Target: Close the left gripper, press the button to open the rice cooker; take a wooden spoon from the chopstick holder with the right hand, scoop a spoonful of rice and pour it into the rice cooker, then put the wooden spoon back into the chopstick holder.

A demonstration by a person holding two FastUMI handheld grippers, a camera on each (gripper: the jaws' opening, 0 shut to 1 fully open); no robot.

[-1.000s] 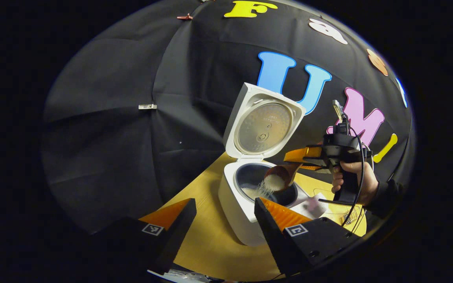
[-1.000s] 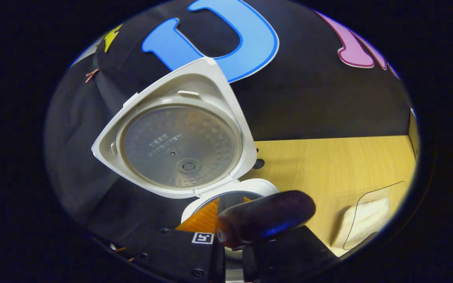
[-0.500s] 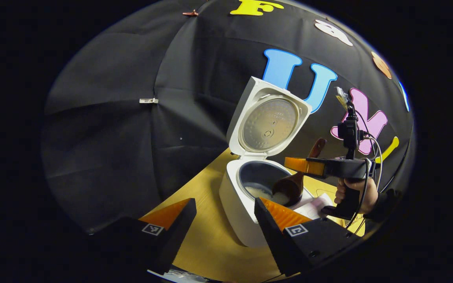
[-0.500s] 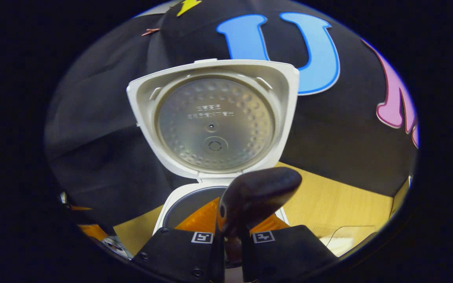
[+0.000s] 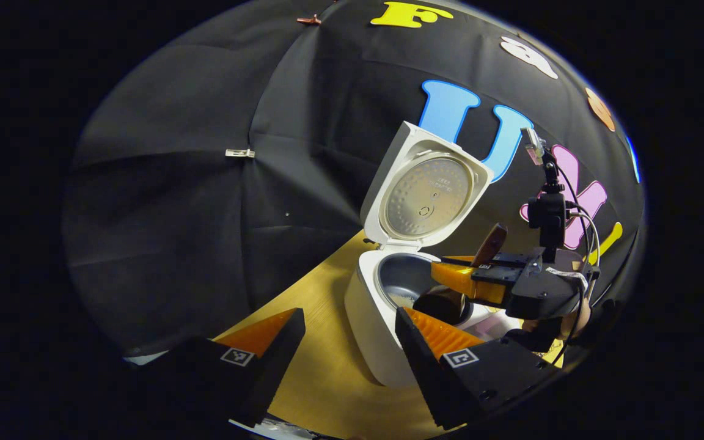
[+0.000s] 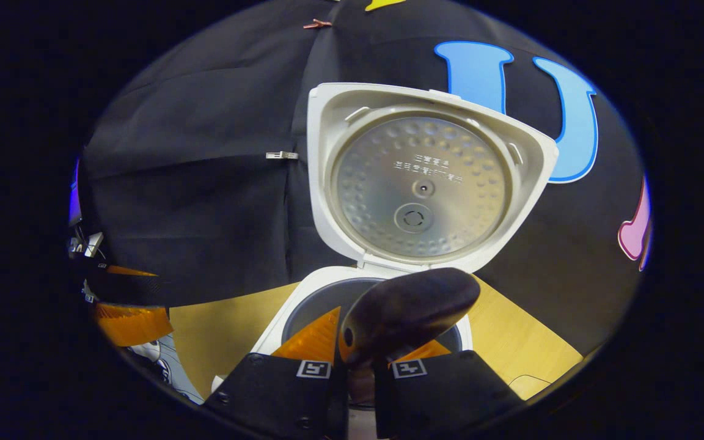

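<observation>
The white rice cooker (image 5: 376,330) stands on the table with its lid (image 5: 428,195) raised. A little rice (image 5: 402,299) lies in its dark inner pot. My right gripper (image 5: 450,269) hovers over the pot's right rim, shut on the dark wooden spoon (image 5: 490,243); the spoon's bowl (image 5: 440,304) hangs low at the pot's edge. In the right gripper view the spoon's handle end (image 6: 410,311) sticks out above my right gripper (image 6: 361,351), in front of the cooker lid (image 6: 419,183). My left gripper (image 5: 349,324) is open and holds nothing, in front of the cooker.
The cooker sits on a light wooden table (image 5: 321,366). A hand (image 5: 575,315) holds the right gripper. In the right gripper view the left gripper (image 6: 126,305) shows at far left, and a clear container's edge (image 6: 529,385) lies at lower right.
One second ago rice was pouring from the tipped spoon into the pot. The right gripper has since rolled level and swung round the cooker, with the spoon's bowl empty. The left gripper barely moved.
</observation>
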